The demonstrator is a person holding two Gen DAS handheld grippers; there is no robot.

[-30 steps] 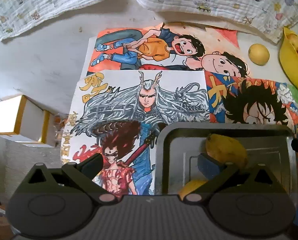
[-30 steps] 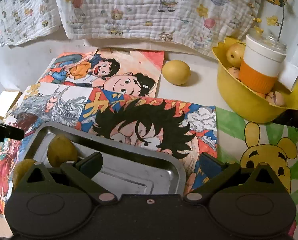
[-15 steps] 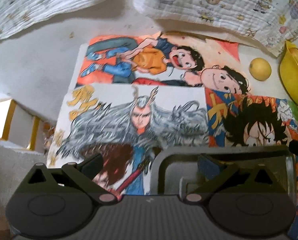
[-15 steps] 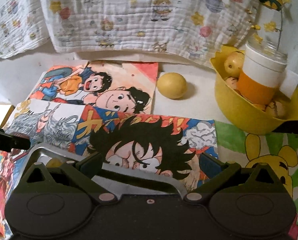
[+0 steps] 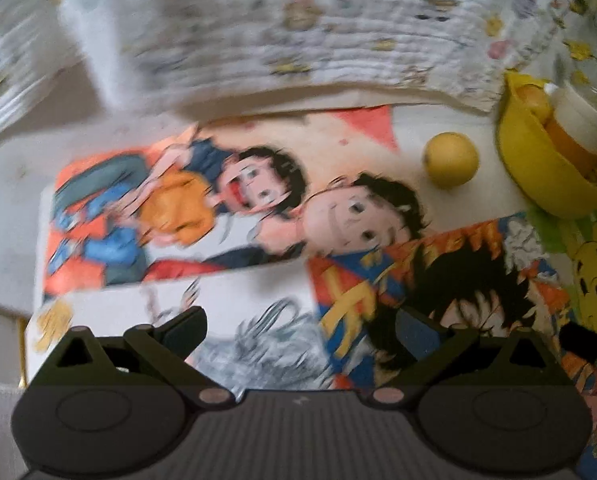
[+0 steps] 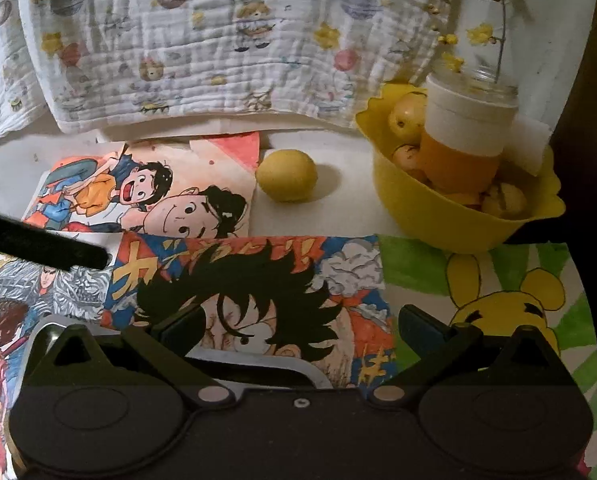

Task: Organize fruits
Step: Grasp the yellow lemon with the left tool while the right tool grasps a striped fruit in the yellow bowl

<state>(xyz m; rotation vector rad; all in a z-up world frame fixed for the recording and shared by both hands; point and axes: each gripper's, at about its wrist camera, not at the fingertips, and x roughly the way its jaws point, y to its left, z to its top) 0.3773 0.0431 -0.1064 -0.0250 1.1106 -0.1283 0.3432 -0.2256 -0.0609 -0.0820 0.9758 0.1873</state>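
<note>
One yellow fruit (image 6: 286,175) lies loose on the table beside the yellow bowl (image 6: 438,216), which holds several more fruits (image 6: 407,117)

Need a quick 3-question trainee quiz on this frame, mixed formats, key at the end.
1. True or false: the loose yellow fruit lies inside the yellow bowl.
2. The right gripper is: A) shut on a fruit B) open and empty C) out of view.
3. Fill in: standing in the bowl among the fruit is a white and orange ____.

Key:
1. False; it lies on the table, left of the bowl and apart from it.
2. B
3. cup

The left gripper is open and empty too.
</note>
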